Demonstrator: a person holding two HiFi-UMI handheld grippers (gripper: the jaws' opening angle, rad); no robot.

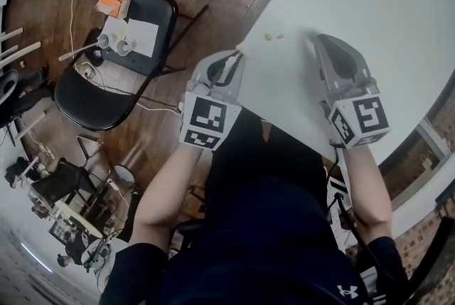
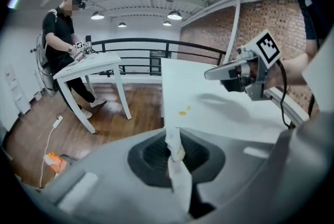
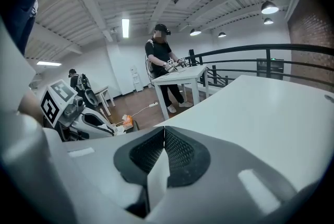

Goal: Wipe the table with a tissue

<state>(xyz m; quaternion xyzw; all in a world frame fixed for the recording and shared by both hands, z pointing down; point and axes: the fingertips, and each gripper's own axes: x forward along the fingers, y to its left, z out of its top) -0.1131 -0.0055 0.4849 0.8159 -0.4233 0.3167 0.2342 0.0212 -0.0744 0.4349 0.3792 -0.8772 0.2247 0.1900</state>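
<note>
Count: two grippers, one tissue, one table in use, two yellowish crumbs, one folding chair.

The left gripper [image 2: 172, 135] was clamped on the tissue [image 2: 178, 178]. The tissue stood as a narrow white strip pinched between the two pads, with its end poking out past the tips. In the head view this gripper sat just left of centre and pointed toward 1 o'clock, its tips at the near corner of the table [image 1: 370, 5]. Whether the tissue touched the surface could not be determined.

The right gripper [image 3: 163, 131] lay at 3 o'clock from the left one, over the table, pointing toward 12 o'clock. Its jaws were closed tip to tip, with nothing visibly gripped.

Both bare forearms reached forward from the torso at 6 o'clock. Each hand was hidden behind its gripper's marker cube.

The crumbs [image 1: 274, 36] lay on the table at 1 o'clock from the left gripper's tips, near but apart from them.

The chair [image 1: 92, 101] stood on the wood floor at 9 o'clock. It carried one orange box [image 1: 112, 5], one white sheet [image 1: 143, 37] and two small round items [image 1: 124, 47]. The contents of the box could not be seen
</note>
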